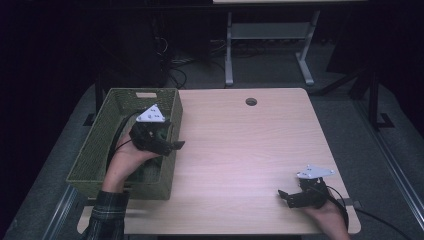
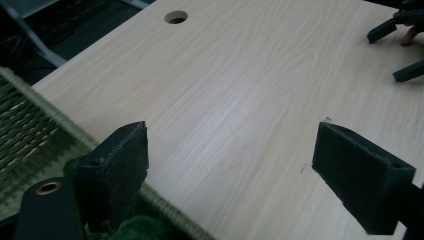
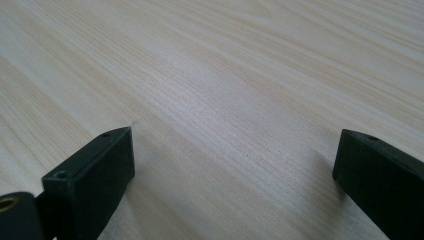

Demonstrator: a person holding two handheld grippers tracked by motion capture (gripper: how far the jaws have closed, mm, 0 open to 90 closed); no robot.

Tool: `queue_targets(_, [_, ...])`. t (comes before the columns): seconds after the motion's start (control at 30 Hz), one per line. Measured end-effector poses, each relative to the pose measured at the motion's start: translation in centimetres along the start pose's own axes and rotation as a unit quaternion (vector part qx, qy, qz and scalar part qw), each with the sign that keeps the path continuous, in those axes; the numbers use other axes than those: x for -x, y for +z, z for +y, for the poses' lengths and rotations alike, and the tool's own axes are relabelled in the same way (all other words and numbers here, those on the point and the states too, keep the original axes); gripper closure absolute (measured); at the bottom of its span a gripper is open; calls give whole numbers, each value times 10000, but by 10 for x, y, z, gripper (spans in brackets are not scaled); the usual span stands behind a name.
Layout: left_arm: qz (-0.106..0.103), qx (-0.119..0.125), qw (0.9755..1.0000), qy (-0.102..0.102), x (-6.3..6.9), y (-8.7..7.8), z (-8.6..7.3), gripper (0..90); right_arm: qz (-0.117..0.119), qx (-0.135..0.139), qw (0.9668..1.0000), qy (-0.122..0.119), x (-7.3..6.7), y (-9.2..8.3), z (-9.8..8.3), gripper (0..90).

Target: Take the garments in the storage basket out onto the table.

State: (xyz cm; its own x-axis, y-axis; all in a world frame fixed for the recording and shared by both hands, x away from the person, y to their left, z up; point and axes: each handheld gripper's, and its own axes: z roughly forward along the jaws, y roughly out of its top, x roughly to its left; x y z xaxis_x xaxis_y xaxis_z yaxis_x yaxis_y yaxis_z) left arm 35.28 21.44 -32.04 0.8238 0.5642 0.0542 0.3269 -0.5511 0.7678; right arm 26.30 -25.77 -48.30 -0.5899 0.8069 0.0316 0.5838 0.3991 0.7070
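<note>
Over basket rim: left hand-held gripper, jaws apart.

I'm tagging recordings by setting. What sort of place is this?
Probably a lab or workshop rather than a home: a light wood-grain desk with a round cable hole, a grey metal-legged bench behind it, and loose black cables on the grey carpeted floor. A green woven basket sits at the desk's left edge.

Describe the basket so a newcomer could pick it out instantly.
Start at the light wooden table and go to its left edge. There sits a green woven basket, rectangular and deep, with the left gripper at its right wall. Nothing else on the table is woven or green.
</note>
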Motion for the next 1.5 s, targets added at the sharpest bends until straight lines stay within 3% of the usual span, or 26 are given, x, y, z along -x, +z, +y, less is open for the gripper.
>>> queue_targets(0.33, [281,-204,9994,-34,-13,-11,-12,202,-5,-6,10000,14,0,0,0,29])
queue_targets(0.7, [663,-392,9966,-309,-40,-28,-35,232,-18,2,10000,23,0,0,0,29])
queue_targets(1.0, [792,-577,9942,-441,-52,-33,-49,258,-26,3,10000,30,0,0,0,29])
queue_targets(1.5, [868,-1007,9879,-803,-72,-27,-78,309,-30,-3,10000,42,0,0,0,29])
